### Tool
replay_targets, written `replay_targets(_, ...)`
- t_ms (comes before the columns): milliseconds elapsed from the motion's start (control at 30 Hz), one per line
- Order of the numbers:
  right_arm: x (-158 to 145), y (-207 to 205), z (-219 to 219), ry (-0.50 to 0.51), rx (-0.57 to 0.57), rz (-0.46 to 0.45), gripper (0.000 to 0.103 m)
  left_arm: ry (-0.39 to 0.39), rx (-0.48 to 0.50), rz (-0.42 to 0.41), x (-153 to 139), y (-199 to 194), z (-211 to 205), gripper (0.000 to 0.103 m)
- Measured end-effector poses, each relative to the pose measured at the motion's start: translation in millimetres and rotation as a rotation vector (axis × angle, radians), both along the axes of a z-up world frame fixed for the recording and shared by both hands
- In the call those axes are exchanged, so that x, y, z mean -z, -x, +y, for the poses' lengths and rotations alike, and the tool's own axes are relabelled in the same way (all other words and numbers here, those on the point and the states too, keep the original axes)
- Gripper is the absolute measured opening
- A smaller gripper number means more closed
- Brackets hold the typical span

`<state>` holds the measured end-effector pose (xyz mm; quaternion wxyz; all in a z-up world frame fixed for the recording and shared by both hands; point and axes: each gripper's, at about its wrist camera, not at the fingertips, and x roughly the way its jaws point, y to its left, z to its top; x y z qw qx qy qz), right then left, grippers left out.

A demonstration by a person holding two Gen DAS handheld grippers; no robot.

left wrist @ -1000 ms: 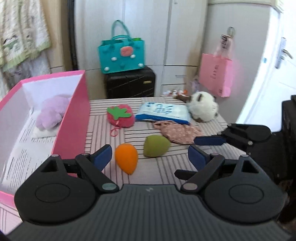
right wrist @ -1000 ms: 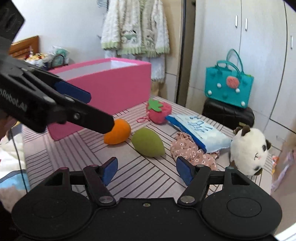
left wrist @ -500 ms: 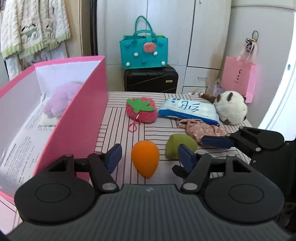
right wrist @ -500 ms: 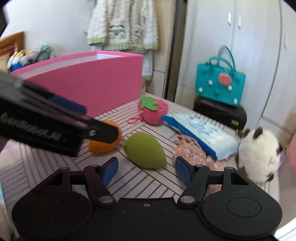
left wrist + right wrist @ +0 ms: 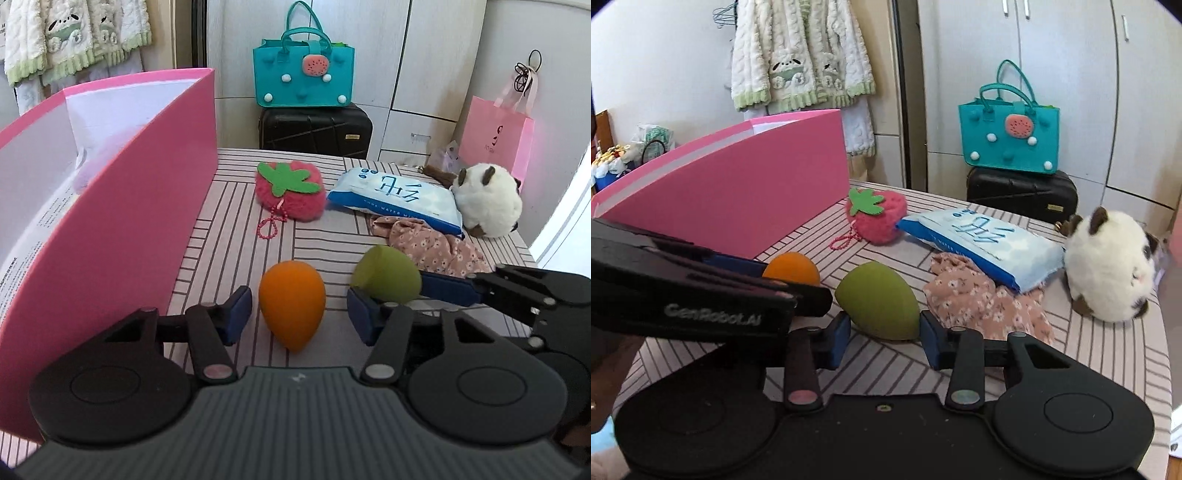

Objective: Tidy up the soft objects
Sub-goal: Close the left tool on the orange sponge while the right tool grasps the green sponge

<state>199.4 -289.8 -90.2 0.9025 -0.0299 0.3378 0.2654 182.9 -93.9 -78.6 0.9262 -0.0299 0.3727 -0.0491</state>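
An orange egg-shaped sponge lies on the striped table between the open fingers of my left gripper, which do not touch it. A green egg-shaped sponge lies between the open fingers of my right gripper; it also shows in the left wrist view. A pink box stands at the left, with a purple plush blurred inside. A strawberry plush, a blue wipes pack, a floral cloth and a white plush lie farther back.
The table's far and right edges are close behind the white plush. A teal bag on a black suitcase and a pink paper bag stand beyond the table. The box wall runs along the left.
Both grippers have moved forward and down: the left now straddles the orange sponge and the right straddles the green sponge. Both sets of jaws have narrowed but remain open.
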Motion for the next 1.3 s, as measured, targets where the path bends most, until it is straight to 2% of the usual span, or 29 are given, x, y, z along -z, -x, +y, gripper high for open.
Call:
replay_targets(133,-1.2,6.2,-3.3,-0.002,0.012,0.004,0.046,-0.003,0.002,0.002,2.0,-0.4,-1.4,0.045)
replay_targets(167,-1.3,6.7,-3.5,0.001,0.016,0.003,0.046,-0.001,0.003,0.002,2.7,-0.9,-1.1,0.036)
replay_targets(233,-1.3,7.3,-4.4,0.007,0.026,0.006,0.046,-0.011,0.007,0.011,4.6,-2.6,-1.9,0.035)
replay_targets(300,-1.6,8.5,-6.3,0.004,0.034,0.015,0.046,-0.055,0.025,0.007,6.0,-2.1,-5.6,0.034)
replay_targets(567,-3.7,12.4,-5.8,0.031,0.06,0.063,0.043,-0.06,0.041,-0.004,6.6,0.7,-6.1,0.034)
replay_targets(767,-8.3,13.1,-13.7,-0.013,0.104,0.1,0.042,-0.015,0.05,0.007,1.0,4.2,1.2,0.034)
replay_targets(933,-10.1,20.4,-18.4,-0.017,0.133,0.101,0.042,-0.016,0.067,0.001,-5.7,12.2,4.8,0.034)
replay_targets(1200,-23.9,33.3,-23.0,-0.025,0.081,0.128,0.042,0.08,0.174,0.087,-15.5,27.1,17.5,0.034)
replay_targets(1300,-29.9,37.7,-24.0,-0.019,0.063,0.134,0.042,0.063,0.197,0.096,-20.3,35.2,18.4,0.034)
